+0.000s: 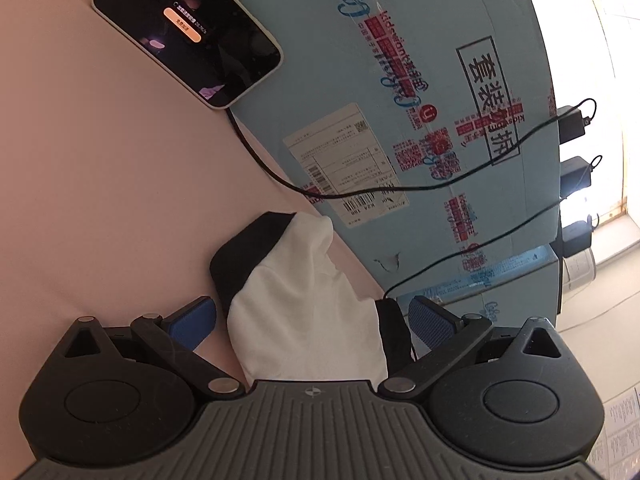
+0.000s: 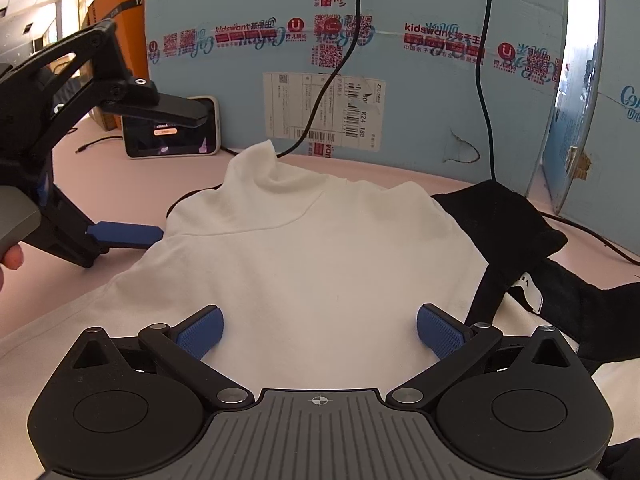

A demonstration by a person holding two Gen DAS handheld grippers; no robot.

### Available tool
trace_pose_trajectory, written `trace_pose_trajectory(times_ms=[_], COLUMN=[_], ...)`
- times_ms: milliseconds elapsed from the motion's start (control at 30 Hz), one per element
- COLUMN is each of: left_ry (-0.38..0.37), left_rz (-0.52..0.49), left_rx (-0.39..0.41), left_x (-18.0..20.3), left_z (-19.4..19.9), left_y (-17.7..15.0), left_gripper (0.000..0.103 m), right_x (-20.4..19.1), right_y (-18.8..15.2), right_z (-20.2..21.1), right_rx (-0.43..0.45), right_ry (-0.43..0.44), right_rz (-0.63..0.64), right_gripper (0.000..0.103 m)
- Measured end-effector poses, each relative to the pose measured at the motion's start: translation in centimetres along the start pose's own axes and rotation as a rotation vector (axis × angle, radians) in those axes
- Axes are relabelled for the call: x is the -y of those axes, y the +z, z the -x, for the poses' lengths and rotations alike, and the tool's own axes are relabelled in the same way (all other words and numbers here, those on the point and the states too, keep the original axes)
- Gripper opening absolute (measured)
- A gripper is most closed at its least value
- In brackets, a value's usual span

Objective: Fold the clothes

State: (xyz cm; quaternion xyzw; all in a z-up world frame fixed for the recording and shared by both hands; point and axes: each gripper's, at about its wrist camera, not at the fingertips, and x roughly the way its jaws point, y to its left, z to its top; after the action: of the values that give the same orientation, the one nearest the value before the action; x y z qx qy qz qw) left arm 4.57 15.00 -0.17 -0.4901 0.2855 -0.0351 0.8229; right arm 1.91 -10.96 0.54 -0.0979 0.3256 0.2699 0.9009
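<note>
on pink table [image 2: 100, 184]: rumpled white shirt [image 2: 320, 248] w/ black trim

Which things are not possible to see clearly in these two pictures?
- White garment: near part hidden under the right gripper body, right wrist view.
- Phone: top covered by the left gripper; screen text too small.
- Black cloth: cut off at the right edge.
</note>
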Motion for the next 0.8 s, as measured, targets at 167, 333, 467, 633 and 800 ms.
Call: trace_pose_trajectory(times_ms=[167, 333, 467, 633, 800], left_ry=[0.037, 0.089, 0.128, 0.075, -0.013], left_rz=[-0.037, -0.127, -0.12, -0.099, -0.165], left_rx=[0.052, 0.139, 0.175, 0.175, 0.196], left_x=[0.7, 0.5, -1.6, -2.0, -0.8], left_z=[-1.1, -1.2, -0.7, -0.3, 0.3], left_y=[-0.3, -1.0, -1.1, -0.9, -1.8], left_gripper=[0.103, 0.065, 0.01, 0.009, 0.008], right_x=[0.0, 0.0, 0.0, -0.1, 0.0], right_y=[0.0, 0.0, 0.0, -0.1, -0.1], right_z=[0.0, -0.1, -0.1, -0.1, -0.2], right_rx=[0.0, 0.0, 0.001, 0.001, 0.002], right_ry=[0.0, 0.0, -0.001, -0.001, 0.0], right_rz=[0.0, 0.0, 0.001, 0.002, 0.001], right_gripper=[0.103, 0.103, 0.103, 0.103, 0.103])
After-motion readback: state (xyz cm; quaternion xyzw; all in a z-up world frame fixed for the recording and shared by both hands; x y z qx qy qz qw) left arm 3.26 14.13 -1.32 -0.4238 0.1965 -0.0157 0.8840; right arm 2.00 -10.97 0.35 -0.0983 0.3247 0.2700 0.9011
